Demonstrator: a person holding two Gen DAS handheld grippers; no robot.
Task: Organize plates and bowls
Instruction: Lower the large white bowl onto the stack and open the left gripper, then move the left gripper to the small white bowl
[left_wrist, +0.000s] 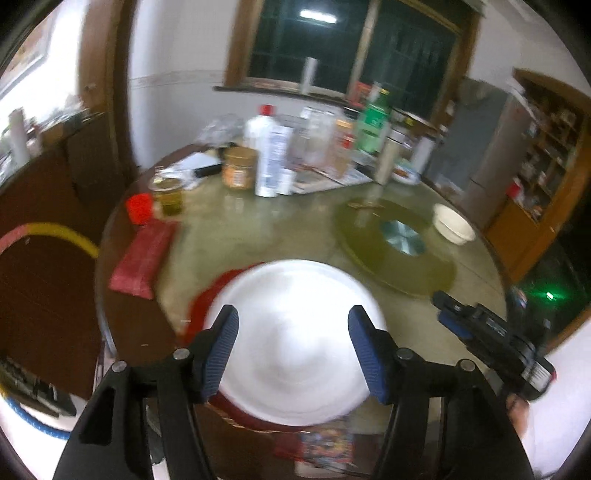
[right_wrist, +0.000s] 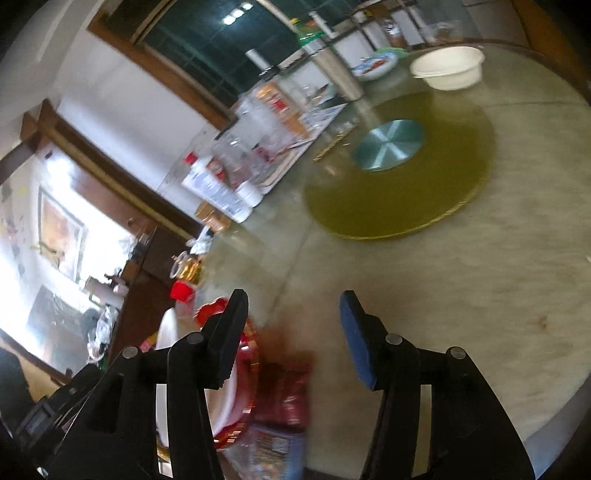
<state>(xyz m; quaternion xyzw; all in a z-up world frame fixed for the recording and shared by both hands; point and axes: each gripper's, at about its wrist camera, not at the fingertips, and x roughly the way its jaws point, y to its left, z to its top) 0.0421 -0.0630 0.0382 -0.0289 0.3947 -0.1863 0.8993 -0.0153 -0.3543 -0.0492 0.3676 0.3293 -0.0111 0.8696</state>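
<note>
Left gripper (left_wrist: 291, 345) spread wide above round white plate (left_wrist: 295, 354); right gripper (right_wrist: 291, 332) wide, empty. Cream plastic bowl (right_wrist: 448, 68) at one o'clock. Probable next: collect bowl.

Dim indoor light; ceiling lamp reflected in dark window (left_wrist: 317, 16); motion blur throughout; white plate (left_wrist: 291, 347) overexposed; fisheye edges black.

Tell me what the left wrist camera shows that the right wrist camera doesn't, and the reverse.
Only the left wrist view shows the white plate whole, lying on a red plate under the open left gripper, plus the right gripper from outside. Only the right wrist view shows the open right gripper over bare table and a patterned dish clearly. Both show the white bowl, the green turntable and the bottles.
</note>
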